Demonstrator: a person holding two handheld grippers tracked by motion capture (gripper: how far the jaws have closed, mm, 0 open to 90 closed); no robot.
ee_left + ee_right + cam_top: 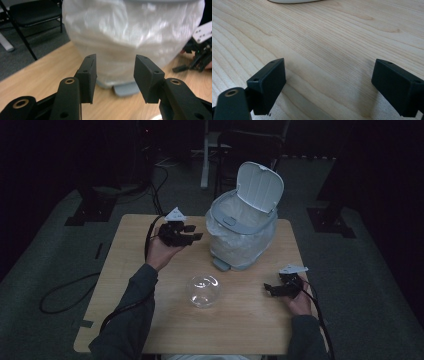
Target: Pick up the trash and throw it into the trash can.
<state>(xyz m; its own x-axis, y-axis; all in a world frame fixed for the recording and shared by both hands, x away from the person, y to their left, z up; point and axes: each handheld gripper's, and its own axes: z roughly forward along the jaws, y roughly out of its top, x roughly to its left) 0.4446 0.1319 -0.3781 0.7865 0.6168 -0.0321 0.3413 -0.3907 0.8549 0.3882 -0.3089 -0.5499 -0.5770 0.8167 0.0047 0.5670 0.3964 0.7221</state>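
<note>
The bin [243, 237] stands upright at the table's [125, 265] far edge, lid [260, 185] tipped up (2 grippers apart): left gripper [192, 232] beside it, spread, empty; right gripper [270, 289] spread, empty.

High view is looking pretty dim with black edges, while glare is washing out the bag [132, 37] up close.
</note>
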